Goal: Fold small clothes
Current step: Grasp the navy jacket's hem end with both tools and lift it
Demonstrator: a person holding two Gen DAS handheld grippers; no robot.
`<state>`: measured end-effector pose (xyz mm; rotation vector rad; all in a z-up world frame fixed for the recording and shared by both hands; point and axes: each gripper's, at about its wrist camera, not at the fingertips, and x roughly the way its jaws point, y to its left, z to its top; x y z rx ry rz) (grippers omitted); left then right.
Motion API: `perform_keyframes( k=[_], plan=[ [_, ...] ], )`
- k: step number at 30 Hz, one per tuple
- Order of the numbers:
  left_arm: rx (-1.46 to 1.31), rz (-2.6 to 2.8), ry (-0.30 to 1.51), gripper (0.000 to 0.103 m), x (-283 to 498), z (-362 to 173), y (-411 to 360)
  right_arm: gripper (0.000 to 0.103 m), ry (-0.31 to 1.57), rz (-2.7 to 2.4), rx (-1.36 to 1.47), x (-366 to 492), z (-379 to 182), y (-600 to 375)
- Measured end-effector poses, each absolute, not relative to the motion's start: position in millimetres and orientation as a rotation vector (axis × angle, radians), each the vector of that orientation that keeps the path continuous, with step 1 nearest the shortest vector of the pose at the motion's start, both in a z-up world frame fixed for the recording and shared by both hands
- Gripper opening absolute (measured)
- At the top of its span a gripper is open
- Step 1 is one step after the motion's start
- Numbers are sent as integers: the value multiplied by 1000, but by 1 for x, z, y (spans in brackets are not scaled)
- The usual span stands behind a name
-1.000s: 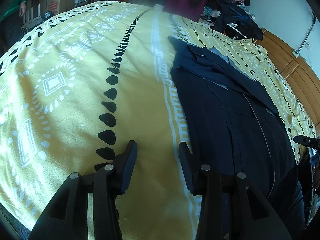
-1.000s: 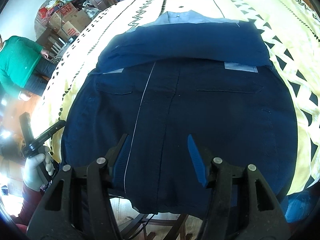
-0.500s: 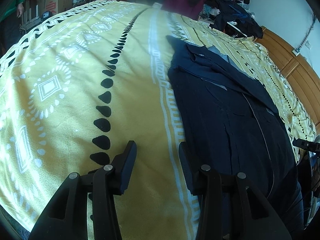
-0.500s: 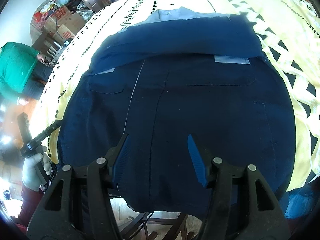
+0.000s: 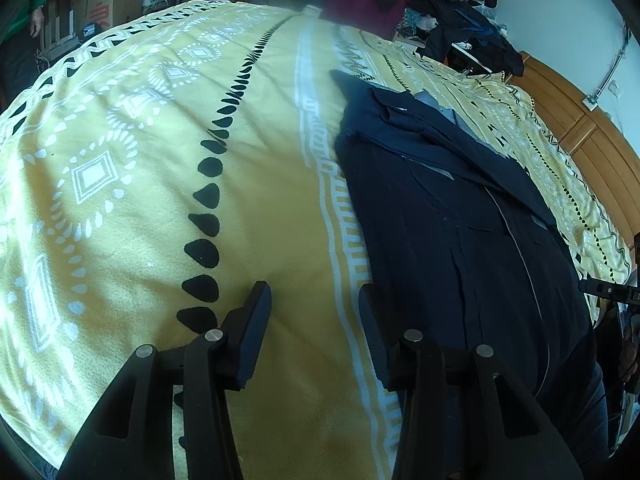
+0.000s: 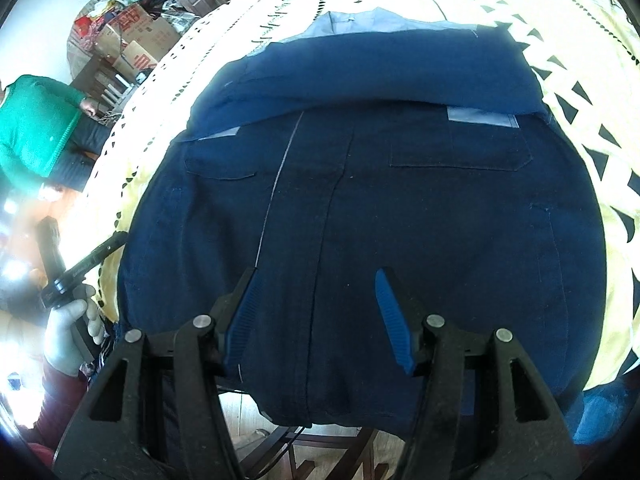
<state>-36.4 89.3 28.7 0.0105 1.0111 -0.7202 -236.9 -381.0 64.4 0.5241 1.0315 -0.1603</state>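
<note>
A dark navy jacket (image 5: 452, 216) lies flat on the yellow patterned bedspread (image 5: 132, 184), its far part folded over with light grey lining showing. In the right wrist view the jacket (image 6: 360, 184) fills the frame and its near hem hangs over the bed edge. My left gripper (image 5: 314, 304) hovers open over bare bedspread just left of the jacket's edge. My right gripper (image 6: 316, 284) is open above the jacket's near hem, holding nothing. The left gripper's body (image 6: 86, 264) shows at the left in a gloved hand.
A pile of dark clothes (image 5: 460, 28) sits at the bed's far end, by a wooden headboard (image 5: 580, 136). A person in a green sweater (image 6: 36, 132) stands beside cardboard boxes (image 6: 132, 36). Chair legs and floor (image 6: 304, 452) show below the hem.
Both grippers have shifted slightly; the view of the jacket sits a little lower and nearer in the right wrist view. The jaws stay open and the jacket has not moved.
</note>
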Motion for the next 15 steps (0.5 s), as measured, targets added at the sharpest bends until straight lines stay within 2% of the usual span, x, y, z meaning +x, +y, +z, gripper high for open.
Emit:
perform_keyframes(
  k=[6,15],
  plan=[
    [-46,-811,983,44,-61,57,116,59,991,-165,454,-291,85,-392],
    [-65,-951,1116,44,-130,50,148,60,1091,-221,445,-386,56,-415]
  ],
)
